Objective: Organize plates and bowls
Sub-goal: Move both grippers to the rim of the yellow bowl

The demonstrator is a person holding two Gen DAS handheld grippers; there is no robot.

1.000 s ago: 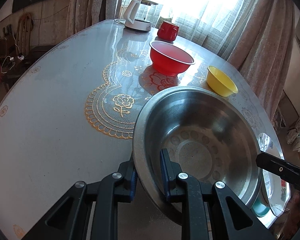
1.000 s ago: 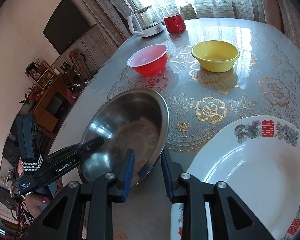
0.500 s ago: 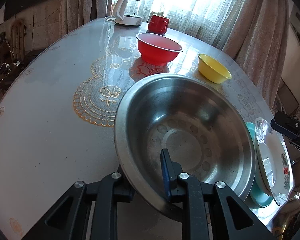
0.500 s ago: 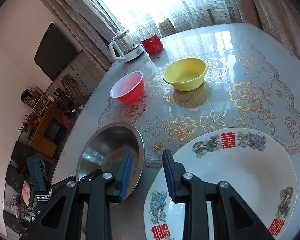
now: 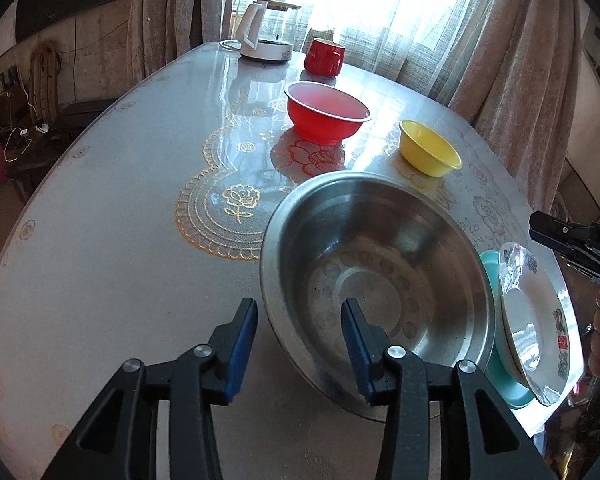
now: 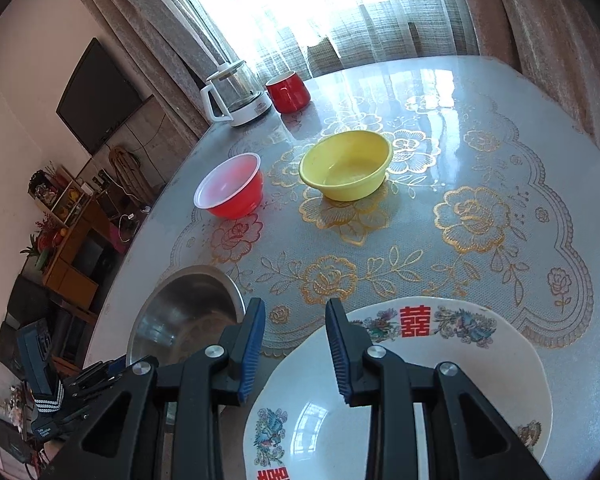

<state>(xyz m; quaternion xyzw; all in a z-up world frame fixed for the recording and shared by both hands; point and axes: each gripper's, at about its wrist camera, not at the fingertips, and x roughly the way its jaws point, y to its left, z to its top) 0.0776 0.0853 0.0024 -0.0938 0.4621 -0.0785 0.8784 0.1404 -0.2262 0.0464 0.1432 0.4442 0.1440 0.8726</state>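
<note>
Left gripper point(image 5: 298, 344) stands over the near rim of the steel bowl point(image 5: 380, 264), jaws opening. The rim lies between the pads, but neither pad presses on it; the bowl rests on the table point(image 5: 112, 248) and is released. Right gripper point(image 6: 296, 344) is part open and holds nothing. It hangs above the gap between the steel bowl on its left and the white patterned plate point(image 6: 440, 360) on its right, touching neither.

Governing relation, as judged: the red bowl point(image 5: 326, 114) and yellow bowl point(image 5: 428, 152) both lie ahead of the tools, farther across the table toward the window. The red bowl sits straight beyond the steel bowl on the left gripper's side, so the left hand appears nearer to it. The yellow bowl lies ahead of the right gripper, so the right hand appears nearer to that one. All bowls are round, so no long axis constrains the approach.

Count: three bowls (steel, red, yellow), all apart and unnested. Two plates, the white one stacked on a teal plate point(image 5: 496, 376), just beside the steel bowl. One red mug point(image 5: 324, 56) and one kettle point(image 5: 268, 36) stand at the far edge.
</note>
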